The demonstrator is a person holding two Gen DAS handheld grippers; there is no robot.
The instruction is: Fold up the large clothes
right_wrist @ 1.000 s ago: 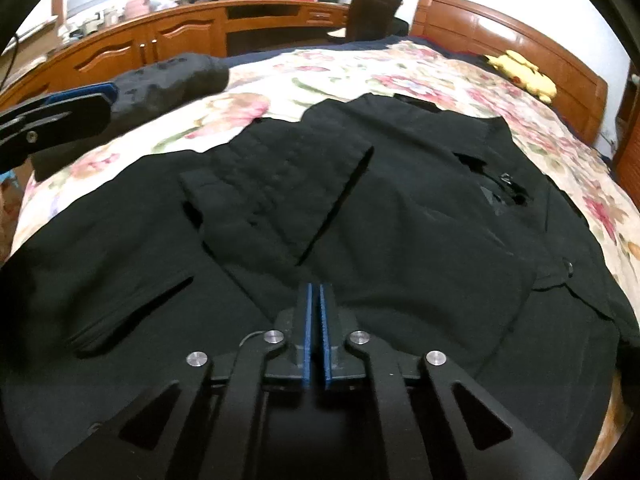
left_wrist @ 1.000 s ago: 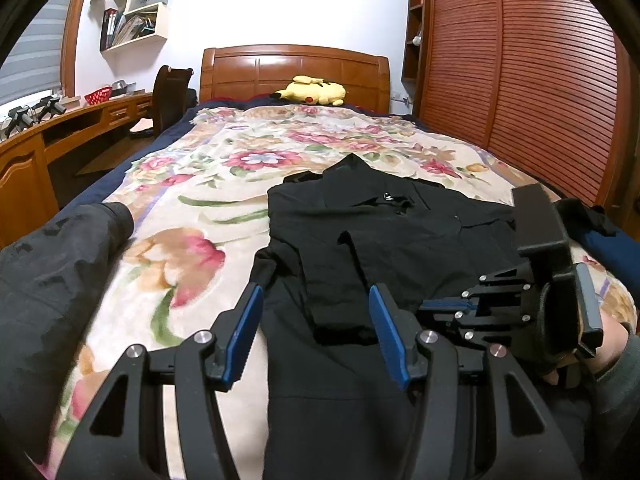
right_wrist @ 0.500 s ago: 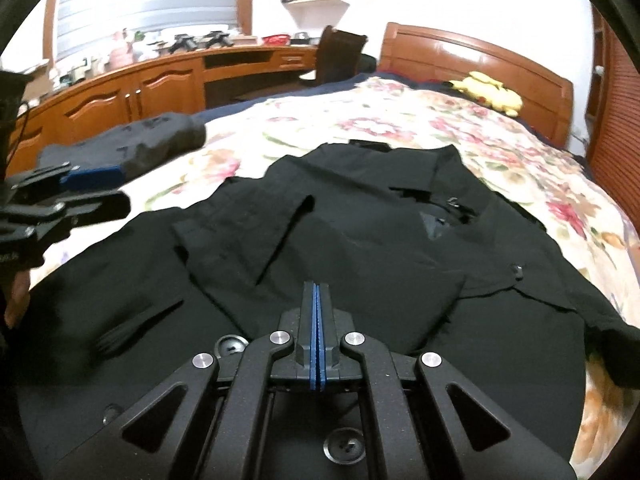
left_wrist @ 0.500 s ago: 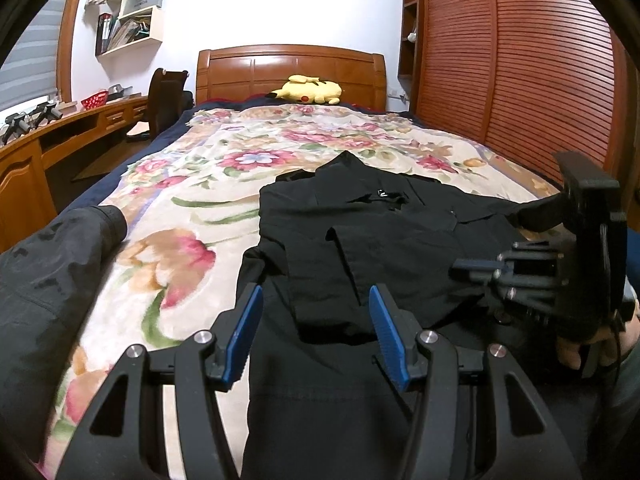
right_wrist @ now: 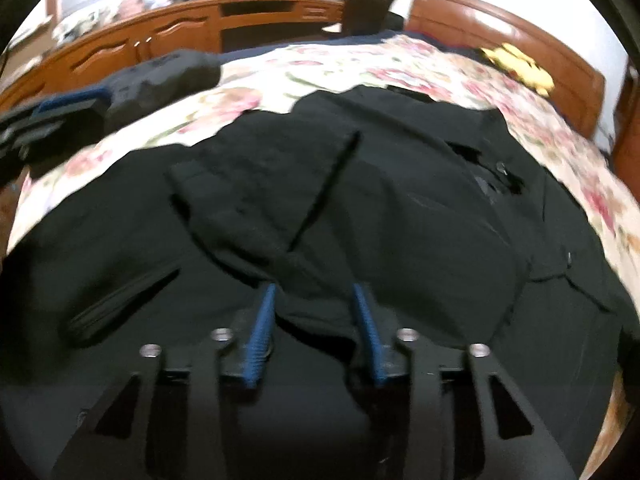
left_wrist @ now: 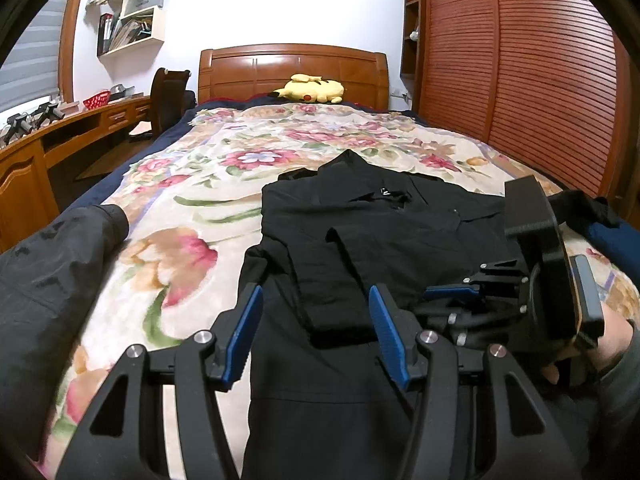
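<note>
One black coat (left_wrist: 360, 240) lies flat on a floral bedspread (left_wrist: 192, 184), one sleeve (left_wrist: 332, 280) folded across its front. Two grippers hover low over its lower half. The left gripper (left_wrist: 316, 324) is spread wide, holding nothing. The right gripper (right_wrist: 314, 328) is also parted and empty, its view blurred. One yellow plush toy (left_wrist: 310, 89) sits by the headboard (left_wrist: 292, 68). Only the left view shows the slatted wardrobe doors (left_wrist: 520, 80); only the right view shows the coat's pocket slit (right_wrist: 120, 300).
</note>
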